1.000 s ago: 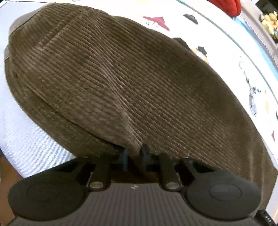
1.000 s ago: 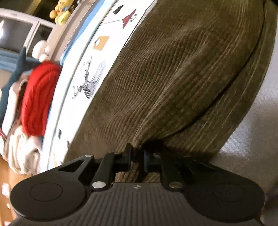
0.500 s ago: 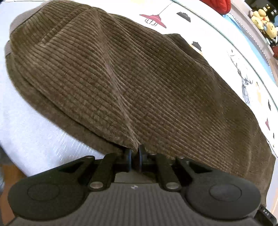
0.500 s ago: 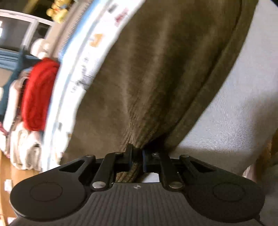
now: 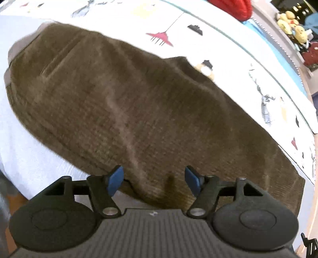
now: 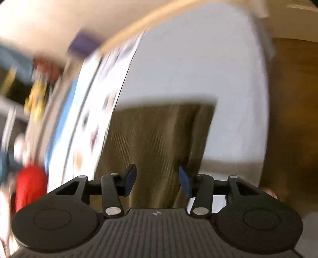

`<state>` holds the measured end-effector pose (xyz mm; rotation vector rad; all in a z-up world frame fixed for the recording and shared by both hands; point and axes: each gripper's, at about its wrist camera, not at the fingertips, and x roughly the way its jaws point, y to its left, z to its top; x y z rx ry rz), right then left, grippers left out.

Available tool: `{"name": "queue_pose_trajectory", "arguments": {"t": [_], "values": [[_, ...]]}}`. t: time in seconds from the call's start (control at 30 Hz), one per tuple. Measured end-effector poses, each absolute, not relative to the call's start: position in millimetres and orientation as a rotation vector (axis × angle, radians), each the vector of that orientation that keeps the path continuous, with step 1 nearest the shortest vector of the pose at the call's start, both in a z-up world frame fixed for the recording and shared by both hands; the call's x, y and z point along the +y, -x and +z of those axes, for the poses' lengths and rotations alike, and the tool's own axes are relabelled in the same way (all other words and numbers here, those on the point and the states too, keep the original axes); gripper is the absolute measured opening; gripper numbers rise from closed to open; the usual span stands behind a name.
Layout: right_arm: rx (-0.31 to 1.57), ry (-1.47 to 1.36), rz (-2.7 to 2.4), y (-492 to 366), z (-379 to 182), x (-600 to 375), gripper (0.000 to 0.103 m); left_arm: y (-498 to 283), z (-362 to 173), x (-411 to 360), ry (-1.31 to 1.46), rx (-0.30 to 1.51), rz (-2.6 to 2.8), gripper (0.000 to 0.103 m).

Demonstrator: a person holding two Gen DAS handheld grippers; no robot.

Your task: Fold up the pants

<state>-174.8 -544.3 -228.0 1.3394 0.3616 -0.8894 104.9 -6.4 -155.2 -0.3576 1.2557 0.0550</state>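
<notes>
Brown corduroy pants lie folded flat on a white sheet, filling most of the left wrist view. My left gripper is open, its blue pads apart over the near edge of the pants, holding nothing. In the blurred right wrist view the pants show as a narrow folded end with a straight far edge. My right gripper is open and empty just above that end.
A patterned white bedspread with a teal stripe runs behind the pants. A red knit item and yellow plush toys sit at the far edge. Wooden floor shows to the right of the bed.
Both grippers opened and let go of the pants. The lifted fabric has dropped flat. The right gripper has swung sharply, so its view is blurred.
</notes>
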Motion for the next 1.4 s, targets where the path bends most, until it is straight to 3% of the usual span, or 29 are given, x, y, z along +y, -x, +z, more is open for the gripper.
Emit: {"name": "queue_pose_trajectory", "arguments": {"t": [0.13, 0.33, 0.37, 0.4, 0.6, 0.77, 0.87, 0.93, 0.97, 1.0, 1.2, 1.4], "values": [[0.346, -1.442, -0.914, 168.7, -255.0, -570.2, 0.049, -105.4, -144.9, -18.2, 0.325, 1.226, 0.032, 0.075], [0.426, -1.317, -0.912, 136.4, -264.3, -588.9, 0.049, -104.8, -143.1, -18.8, 0.323, 1.233, 0.051, 0.075], [0.443, -1.295, -0.903, 131.9, -264.5, -589.7, 0.043, -105.8, -143.4, -18.5, 0.32, 1.234, 0.057, 0.075], [0.457, -1.255, -0.887, 130.5, -263.4, -590.8, 0.01, -105.9, -142.5, -17.7, 0.314, 1.235, 0.063, 0.075], [0.365, -1.124, -0.846, 147.6, -220.5, -595.2, 0.011, -112.8, -137.9, -22.8, 0.284, 1.215, 0.078, 0.075], [0.502, -1.219, -0.951, 154.9, -270.4, -606.5, 0.01, -110.7, -141.4, -28.3, 0.263, 1.221, 0.072, 0.075], [0.496, -1.171, -0.957, 148.7, -255.6, -604.8, 0.014, -108.6, -140.8, -24.5, 0.266, 1.216, 0.068, 0.075], [0.51, -1.105, -1.013, 146.7, -244.2, -603.1, 0.028, -109.6, -139.1, -19.7, 0.267, 1.214, 0.08, 0.075], [0.512, -1.059, -1.062, 147.5, -236.9, -600.6, 0.044, -110.5, -136.8, -15.4, 0.278, 1.21, 0.088, 0.075], [0.5, -1.023, -1.093, 148.2, -229.1, -600.1, 0.052, -111.3, -133.9, -12.5, 0.288, 1.202, 0.088, 0.075], [0.35, -0.973, -0.801, 127.9, -167.6, -558.1, 0.054, -114.0, -104.7, 20.0, 0.294, 1.116, 0.098, 0.085], [0.522, -0.828, -0.174, 28.0, -133.6, -445.3, 0.054, -118.8, -77.3, 91.2, 0.284, 1.038, 0.135, 0.086]]}}
